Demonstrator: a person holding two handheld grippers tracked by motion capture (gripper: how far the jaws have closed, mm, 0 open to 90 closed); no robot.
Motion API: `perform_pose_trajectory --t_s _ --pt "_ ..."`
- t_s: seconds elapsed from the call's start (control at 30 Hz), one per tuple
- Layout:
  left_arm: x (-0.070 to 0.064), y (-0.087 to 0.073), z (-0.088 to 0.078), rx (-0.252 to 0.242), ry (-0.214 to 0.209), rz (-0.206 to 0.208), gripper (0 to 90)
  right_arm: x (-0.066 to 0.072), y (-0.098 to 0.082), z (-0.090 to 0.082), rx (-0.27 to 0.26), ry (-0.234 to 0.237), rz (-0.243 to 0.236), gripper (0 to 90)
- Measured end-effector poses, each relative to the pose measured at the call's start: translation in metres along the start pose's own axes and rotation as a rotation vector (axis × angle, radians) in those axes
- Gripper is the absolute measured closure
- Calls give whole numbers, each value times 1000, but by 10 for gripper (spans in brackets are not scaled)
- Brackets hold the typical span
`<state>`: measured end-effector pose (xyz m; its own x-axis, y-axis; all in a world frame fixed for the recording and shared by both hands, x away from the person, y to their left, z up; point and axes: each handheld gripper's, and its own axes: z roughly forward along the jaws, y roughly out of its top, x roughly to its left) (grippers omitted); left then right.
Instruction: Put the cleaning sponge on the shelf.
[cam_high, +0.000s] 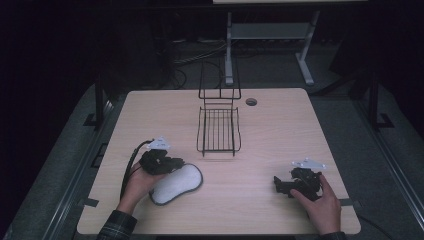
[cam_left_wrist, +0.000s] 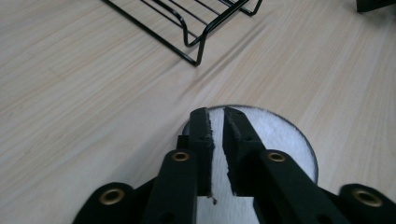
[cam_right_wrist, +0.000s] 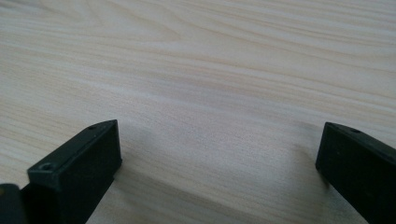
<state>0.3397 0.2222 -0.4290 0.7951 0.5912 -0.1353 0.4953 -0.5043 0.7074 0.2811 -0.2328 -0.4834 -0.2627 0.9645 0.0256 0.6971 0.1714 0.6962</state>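
- A pale wood table (cam_high: 280, 130) stands in a dark room.
- The left gripper (cam_left_wrist: 215, 122), jaws pinched narrowly together, sits over the white insole's (cam_high: 176, 184) upper end.
- The right gripper (cam_right_wrist: 219, 154), jaws wide, rests well apart.
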Motion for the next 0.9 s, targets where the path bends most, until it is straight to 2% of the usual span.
perform_pose_trajectory --t_s 0.2,0.3,0.43,0.47,0.5,0.6,0.77,0.9 --pt "0 -13 -16 -28 7 -43 587 0 0 0 0 0 0 0" --pt "-1 -20 -19 -41 -3 -46 488 0 0 0 0 0 -1 0" --pt "-3 -26 -17 -26 -13 -51 315 0 0 0 0 0 -1 0" --pt "-3 -30 -16 -10 -22 -42 315 0 0 0 0 0 -1 0" --pt "-3 -31 -15 -5 -26 -40 250 0 0 0 0 0 0 0" --pt "-2 -32 -11 8 -34 -29 166 0 0 0 0 0 -1 0" --pt "-3 -33 -6 24 -27 -6 131 0 0 0 0 0 0 0" --pt "-2 -34 -2 34 -27 -5 129 0 0 0 0 0 -1 0"
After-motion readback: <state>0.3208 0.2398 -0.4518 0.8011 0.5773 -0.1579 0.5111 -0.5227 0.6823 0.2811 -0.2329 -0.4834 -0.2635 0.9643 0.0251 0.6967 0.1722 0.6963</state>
